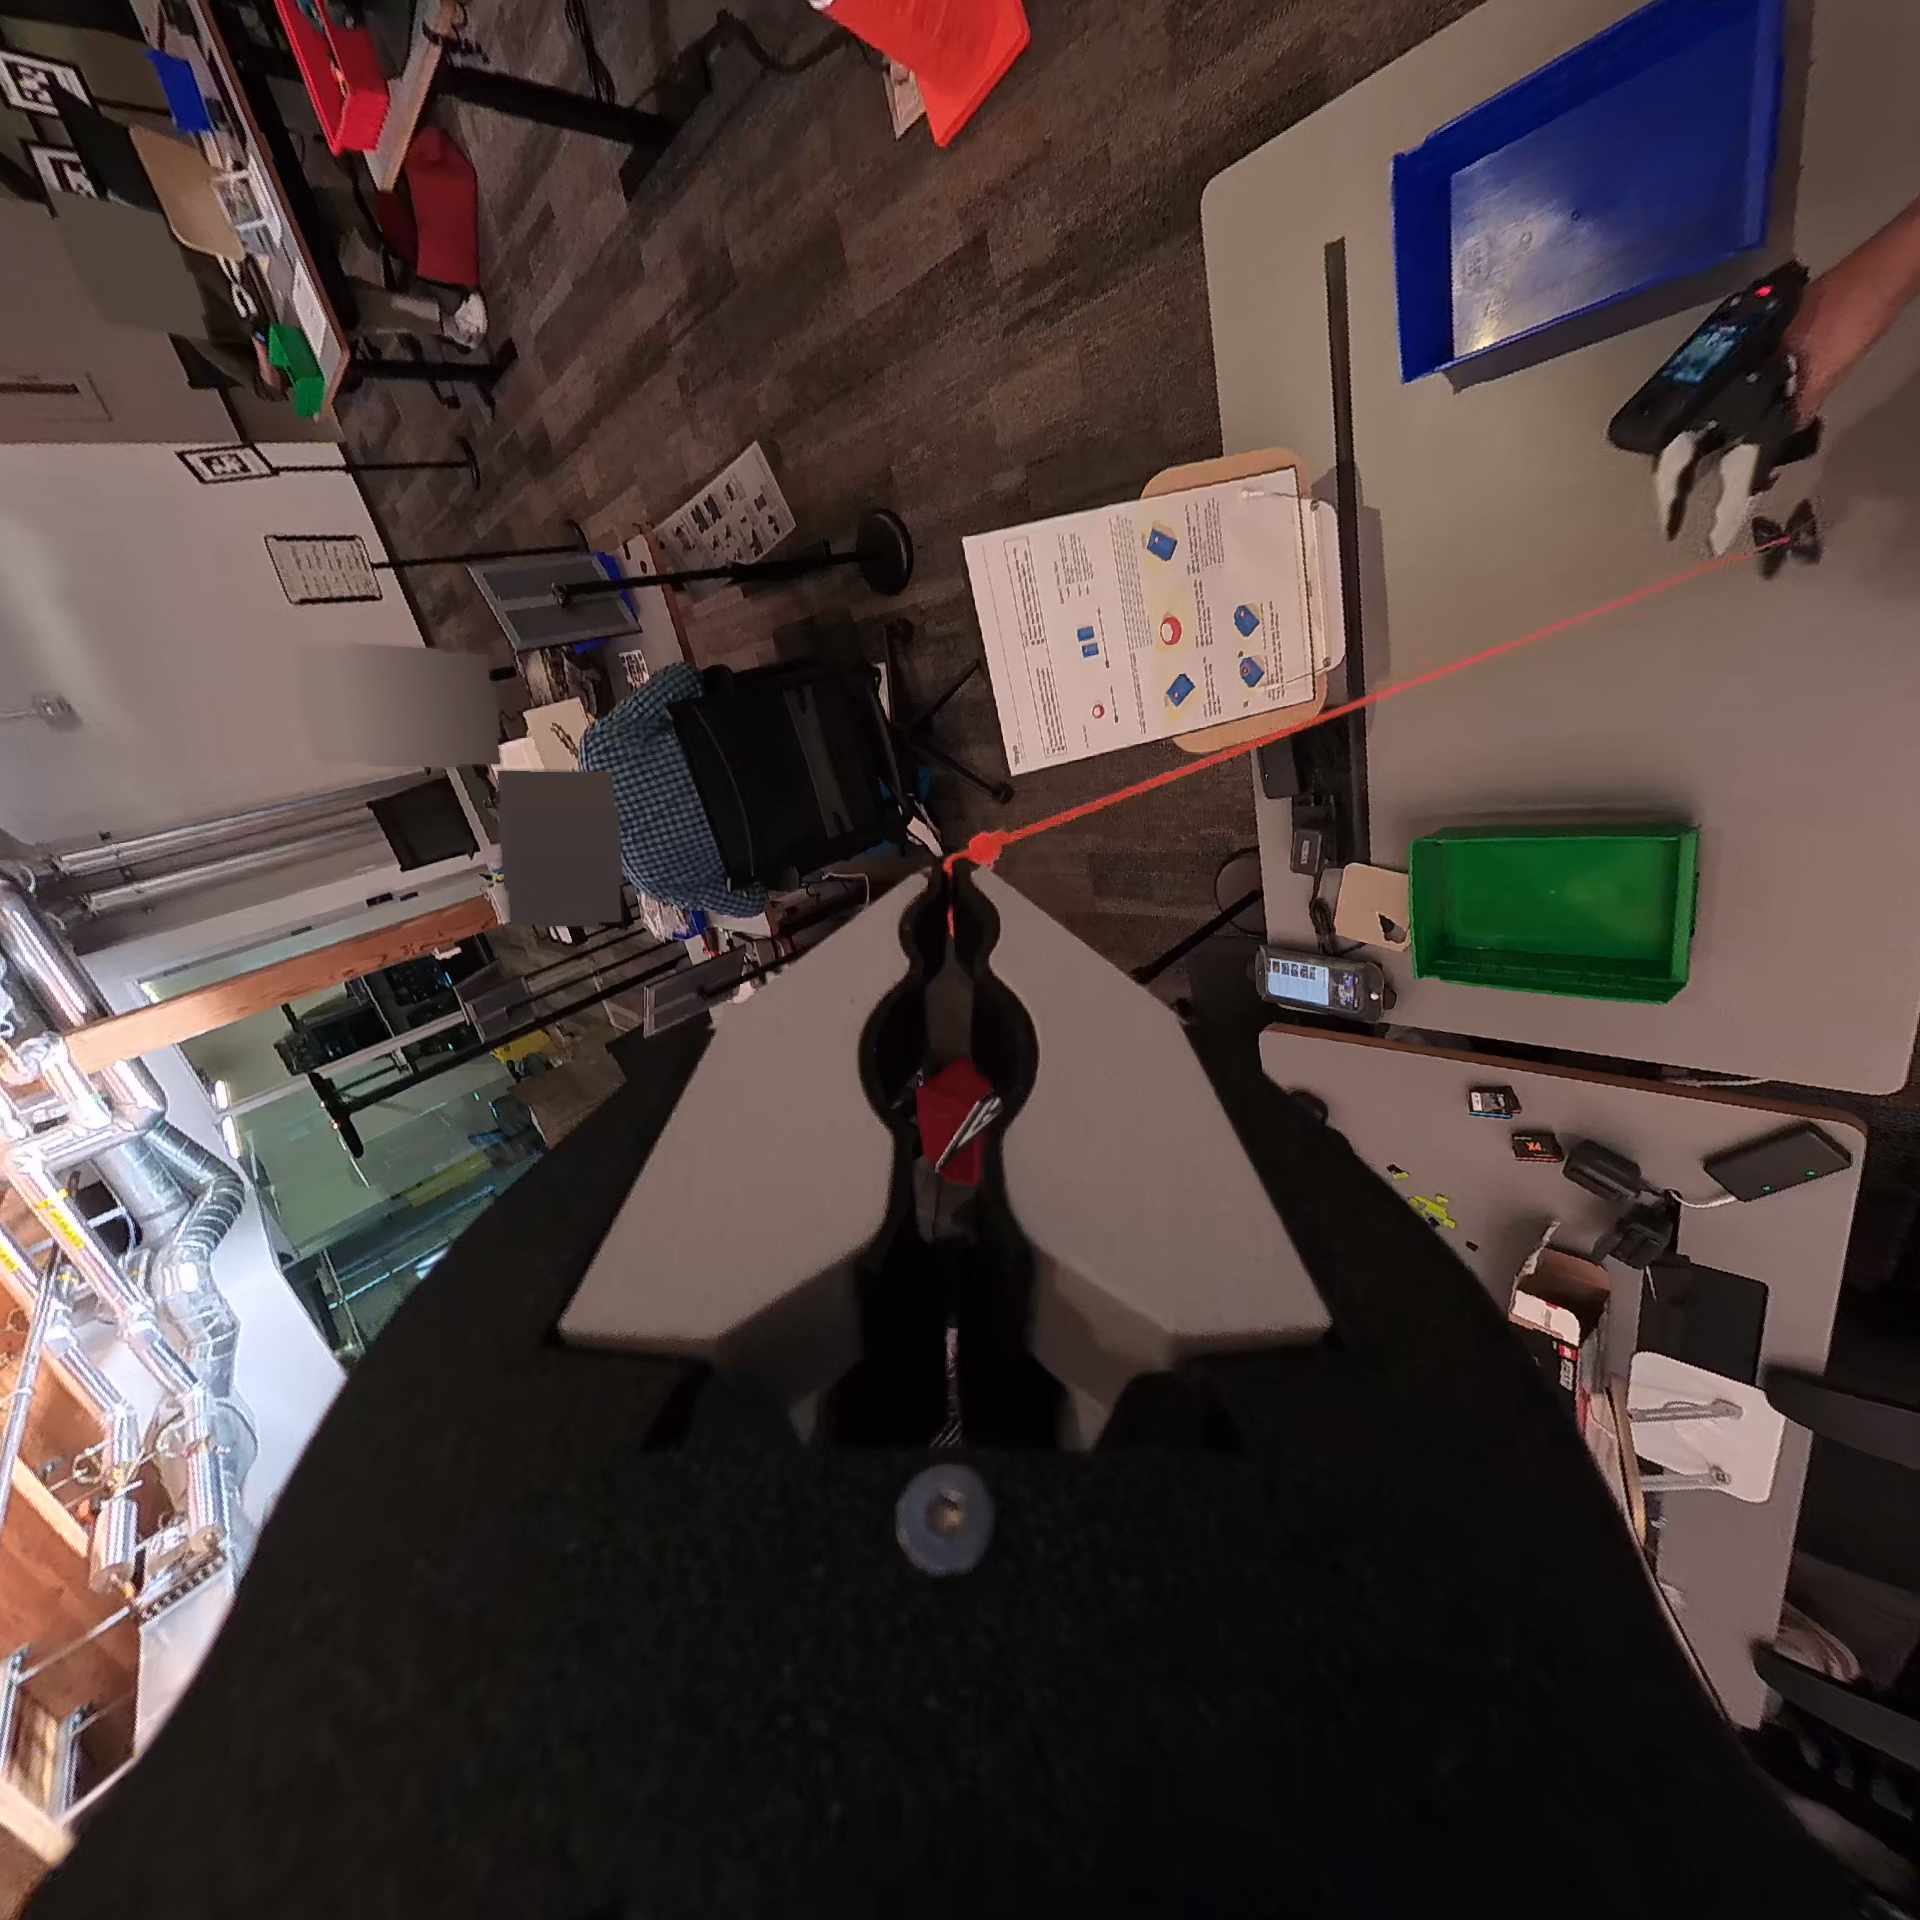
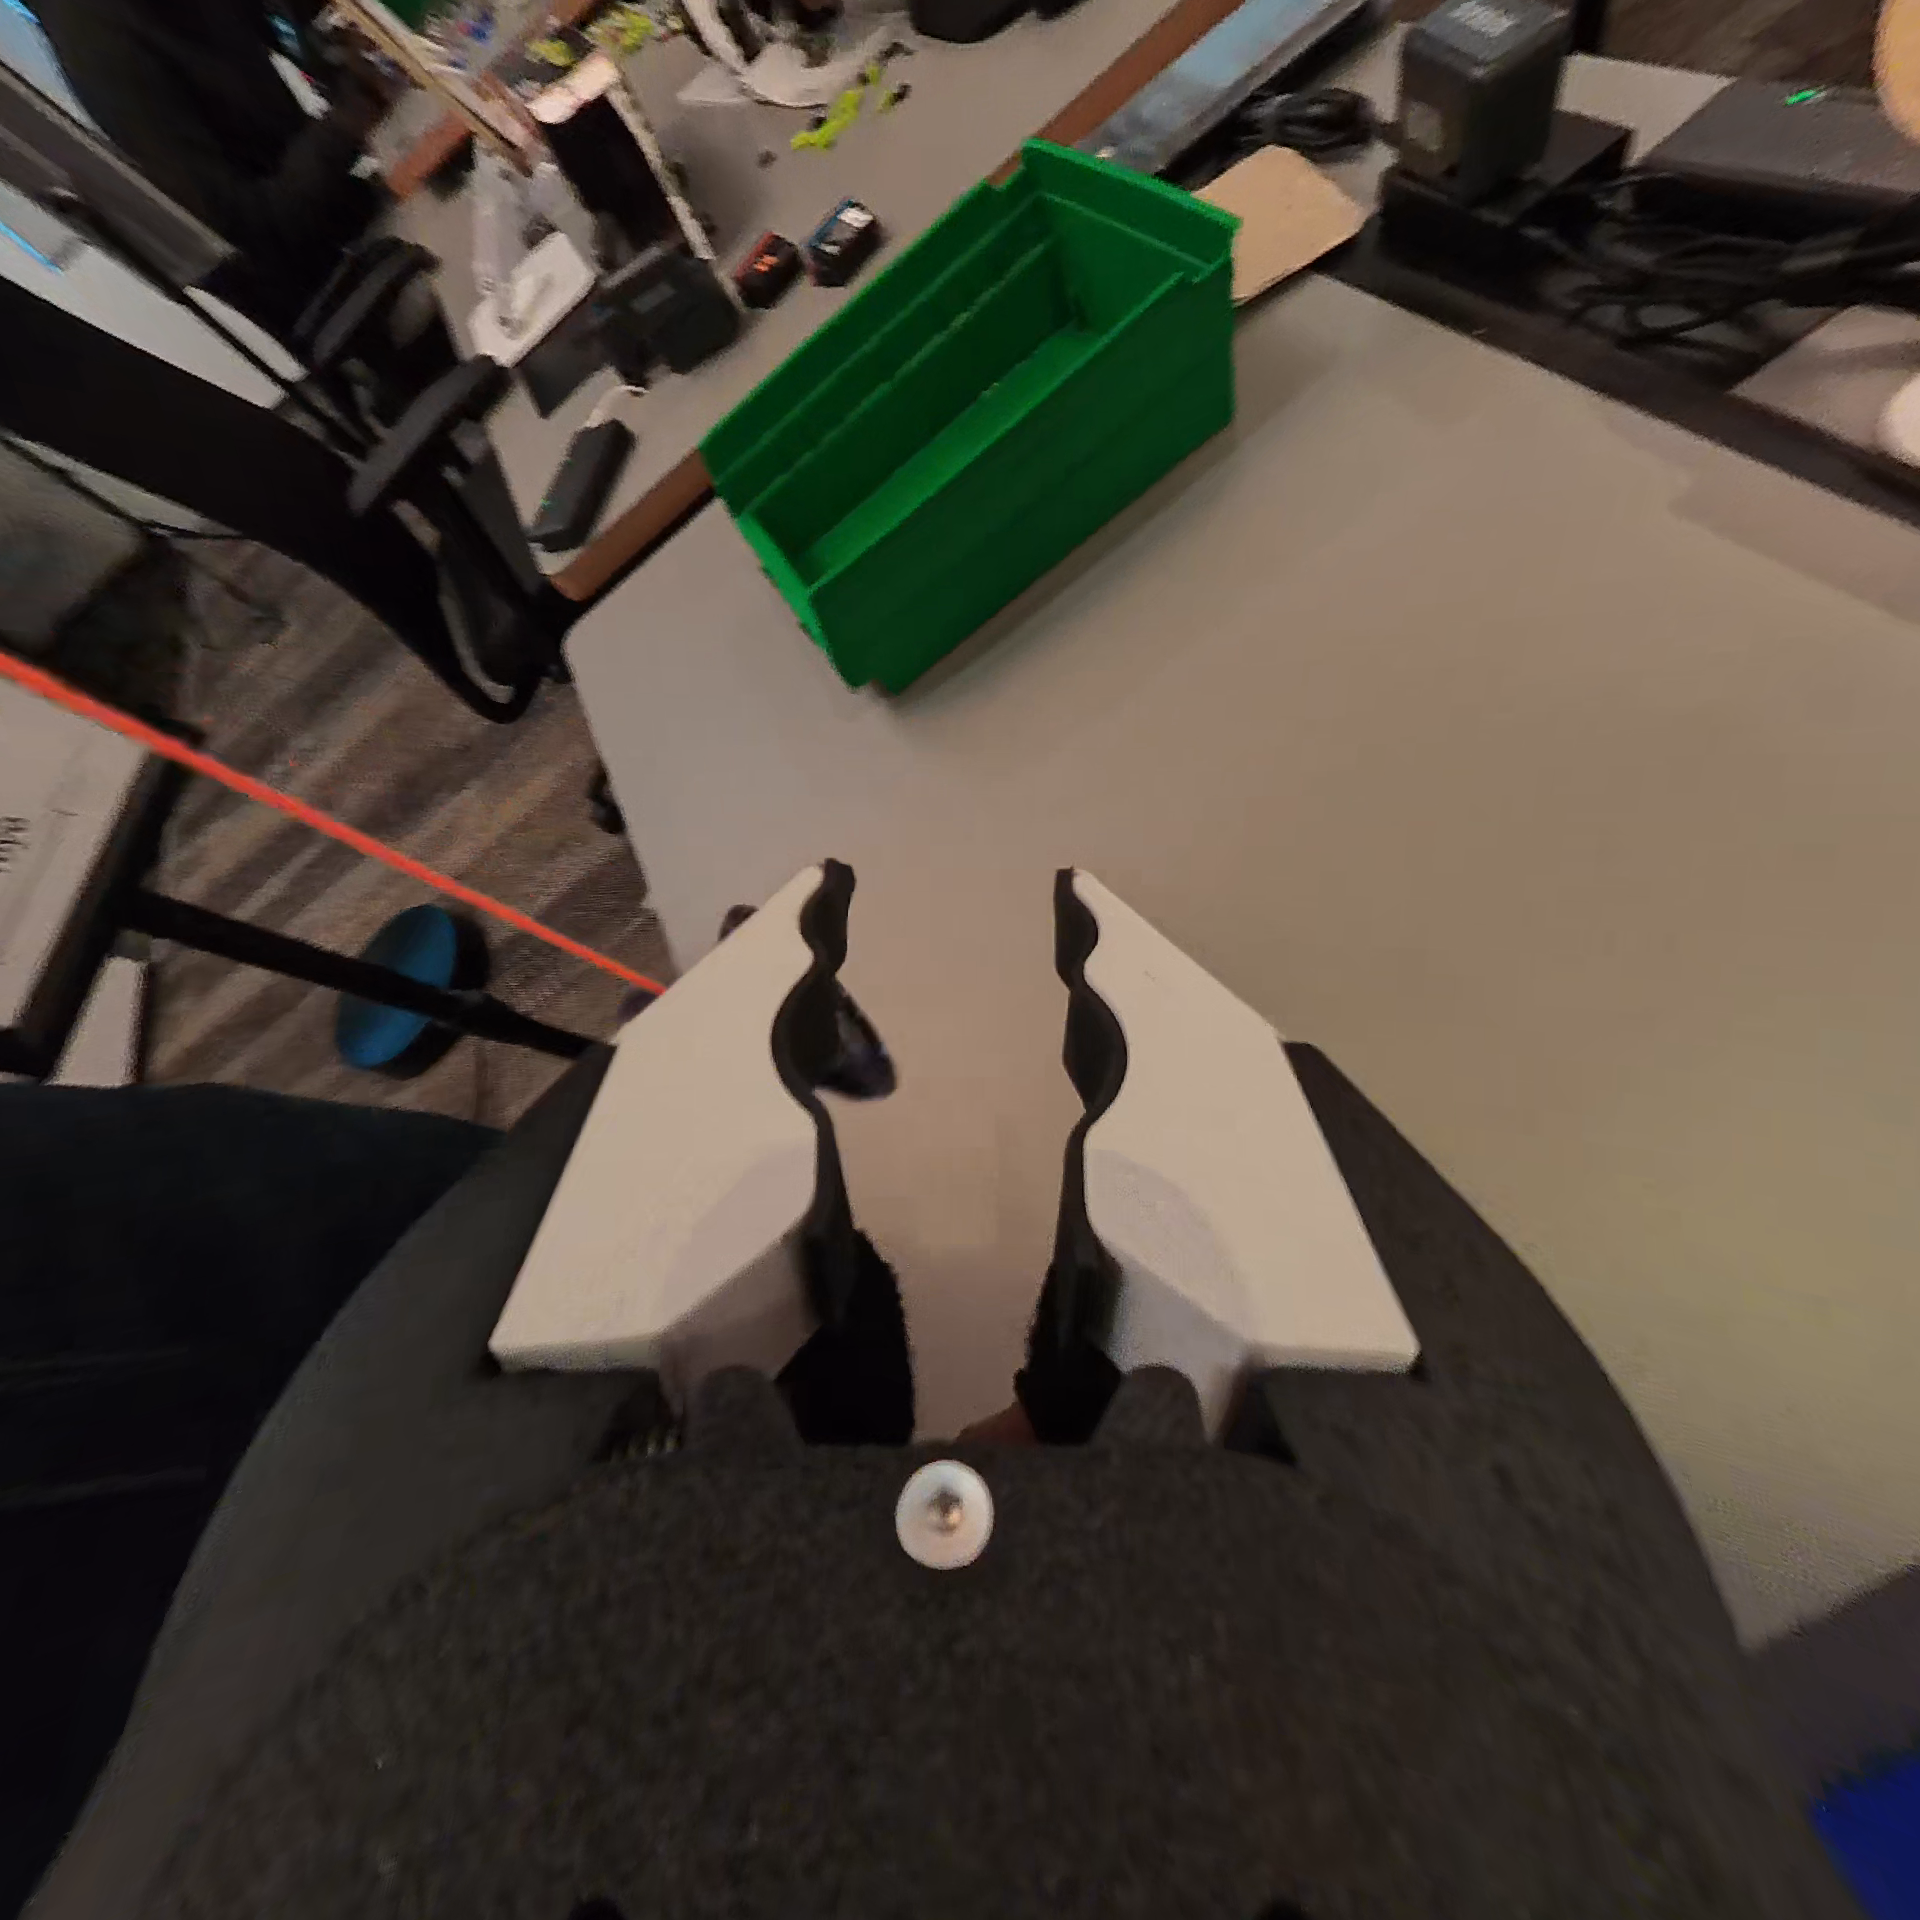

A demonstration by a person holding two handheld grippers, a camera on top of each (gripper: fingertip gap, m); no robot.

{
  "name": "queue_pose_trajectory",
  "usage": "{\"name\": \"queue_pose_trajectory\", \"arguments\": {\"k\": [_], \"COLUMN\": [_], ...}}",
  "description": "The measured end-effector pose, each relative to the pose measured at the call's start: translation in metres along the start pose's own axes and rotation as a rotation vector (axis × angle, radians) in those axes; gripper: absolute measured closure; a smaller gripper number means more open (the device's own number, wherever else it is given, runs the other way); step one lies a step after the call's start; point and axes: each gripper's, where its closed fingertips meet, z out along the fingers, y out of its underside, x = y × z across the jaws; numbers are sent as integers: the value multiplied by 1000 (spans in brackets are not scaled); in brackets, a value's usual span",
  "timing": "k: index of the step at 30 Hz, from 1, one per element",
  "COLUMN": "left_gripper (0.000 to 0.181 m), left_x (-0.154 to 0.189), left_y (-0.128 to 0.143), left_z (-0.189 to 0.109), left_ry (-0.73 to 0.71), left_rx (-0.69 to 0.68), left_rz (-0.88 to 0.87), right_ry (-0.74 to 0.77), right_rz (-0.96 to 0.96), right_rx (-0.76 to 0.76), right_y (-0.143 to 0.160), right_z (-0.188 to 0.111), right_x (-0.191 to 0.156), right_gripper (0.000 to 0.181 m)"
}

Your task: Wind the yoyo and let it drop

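My left gripper [image 1: 951, 875] is shut on the end of the red yoyo string [image 1: 1351, 707], with a knot just past its tips. It is held high above the floor. The string runs taut to the dark yoyo [image 1: 1789, 538], which lies by the tips of my right gripper [image 1: 1704, 499] over the grey table [image 1: 1558, 675]. In the right wrist view my right gripper [image 2: 951, 883] is open and low over the table [image 2: 1351, 779]. The dark yoyo [image 2: 857, 1049] peeks out from under its left finger. The string [image 2: 312, 821] comes in from the left.
A green bin [image 1: 1553, 904] stands on the table ahead of the right gripper [image 2: 977, 416]. A blue bin [image 1: 1590, 177] lies at the far end. A clipboard with a sheet [image 1: 1153, 613] overhangs the table edge. A black office chair [image 2: 416, 468] stands beside the table. My right fingertips sit around 95 cm from my left ones.
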Motion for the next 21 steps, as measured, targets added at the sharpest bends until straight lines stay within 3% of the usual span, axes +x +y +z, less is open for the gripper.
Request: {"name": "queue_pose_trajectory", "arguments": {"k": [7, 12, 21], "left_gripper": [181, 181, 181], "left_x": [-1, 0, 3], "left_y": [13, 19, 26], "left_z": [-2, -3, 1], "left_ry": [-5, -5, 6], "left_rx": [-20, -32, -38], "left_rz": [-20, -25, -34], "right_ry": [-218, -234, -247], "right_rz": [125, 175, 159], "right_rx": [-63, -57, -89], "right_y": [35, 48, 50], "right_z": [0, 3, 9], "right_x": [-38, -44, -50], "right_gripper": [145, 145, 171]}}
